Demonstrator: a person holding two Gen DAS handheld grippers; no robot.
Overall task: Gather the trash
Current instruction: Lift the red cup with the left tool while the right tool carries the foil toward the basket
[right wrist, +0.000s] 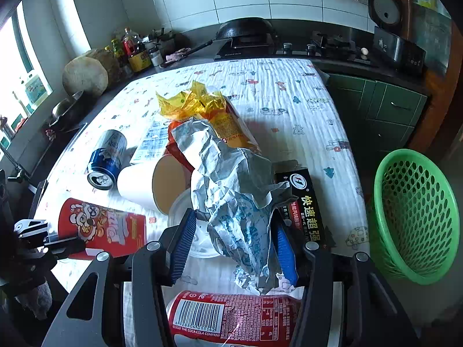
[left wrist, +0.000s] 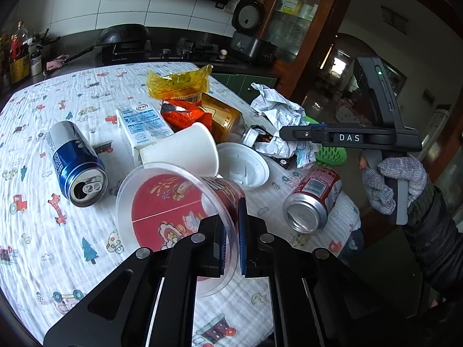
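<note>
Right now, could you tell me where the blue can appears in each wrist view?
Left wrist view: the blue can lies on its side at left, opened end toward the camera.
Right wrist view: it lies at centre-left, beyond the red tub.
Shared landmark: the white paper cup, lying just right of it.

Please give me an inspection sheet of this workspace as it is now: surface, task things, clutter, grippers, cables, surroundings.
Surface: white patterned tablecloth, wrinkled.
Task things: clear plastic cup with red print; crumpled white paper; blue can and red can lying down; green perforated basket off the table's edge.
Clutter: white paper cup, milk carton, yellow wrapper.
Grippers: left gripper shut on the cup's rim; right gripper around the paper.
Cables: nothing seen.
Surroundings: stove with black wok.
</note>
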